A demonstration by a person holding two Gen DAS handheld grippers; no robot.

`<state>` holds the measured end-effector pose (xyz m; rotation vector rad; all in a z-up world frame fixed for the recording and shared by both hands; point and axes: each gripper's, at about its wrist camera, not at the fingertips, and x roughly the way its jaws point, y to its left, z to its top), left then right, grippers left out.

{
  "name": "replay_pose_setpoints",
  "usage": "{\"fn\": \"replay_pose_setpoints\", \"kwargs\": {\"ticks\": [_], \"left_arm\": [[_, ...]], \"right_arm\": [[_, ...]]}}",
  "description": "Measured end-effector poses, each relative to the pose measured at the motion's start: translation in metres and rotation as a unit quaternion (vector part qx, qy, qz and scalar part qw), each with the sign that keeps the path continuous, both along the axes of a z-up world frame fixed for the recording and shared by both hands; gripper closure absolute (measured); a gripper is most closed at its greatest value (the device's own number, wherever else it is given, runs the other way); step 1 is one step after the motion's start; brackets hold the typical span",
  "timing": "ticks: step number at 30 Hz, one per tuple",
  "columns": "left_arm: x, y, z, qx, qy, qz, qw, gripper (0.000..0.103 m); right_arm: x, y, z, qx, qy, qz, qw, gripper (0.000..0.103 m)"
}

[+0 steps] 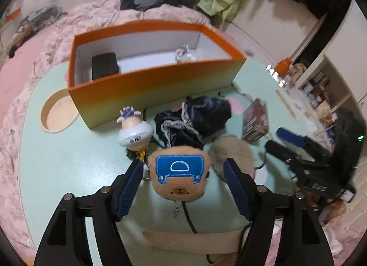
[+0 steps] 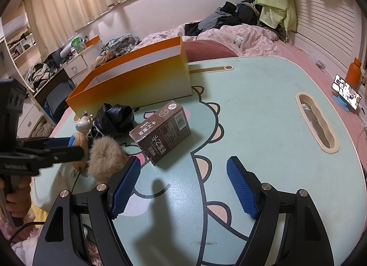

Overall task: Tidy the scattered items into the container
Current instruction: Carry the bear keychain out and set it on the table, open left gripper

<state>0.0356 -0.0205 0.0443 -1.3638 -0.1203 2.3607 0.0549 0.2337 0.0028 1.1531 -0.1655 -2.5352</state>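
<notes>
An orange open box point(image 1: 146, 87) stands on the mint table; inside are a black block point(image 1: 105, 65) and a small clear item point(image 1: 184, 54). My left gripper point(image 1: 183, 174) is open, its blue pads on either side of a tan bear plush with a blue patch point(image 1: 180, 174), not closed on it. Near it lie a white figurine point(image 1: 134, 132), a black pouch point(image 1: 195, 119), a beige fur pom point(image 1: 231, 153) and a brown card box point(image 1: 255, 120). My right gripper point(image 2: 183, 172) is open and empty above the table, with the brown card box point(image 2: 161, 135) just ahead of it.
The table point(image 2: 263, 128) has a cup recess point(image 1: 57, 114) left of the box and a long slot point(image 2: 317, 126) at the right. A phone on a stand point(image 2: 346, 93) and an orange bottle point(image 2: 354, 71) stand beyond. A bed with clothes lies behind.
</notes>
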Motion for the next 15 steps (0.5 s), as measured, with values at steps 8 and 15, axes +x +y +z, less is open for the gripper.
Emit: {"fn": "replay_pose_setpoints", "kwargs": {"ticks": [8, 15], "left_arm": [[-0.002, -0.026, 0.02, -0.007, 0.022, 0.05, 0.9985, 0.019], [-0.008, -0.049, 0.02, 0.0, 0.019, 0.084, 0.9963, 0.018]], "right_arm": [[0.0, 0.001, 0.029, 0.028, 0.064, -0.009, 0.997, 0.025], [-0.036, -0.038, 0.11, 0.059, 0.142, 0.052, 0.987, 0.026]]}}
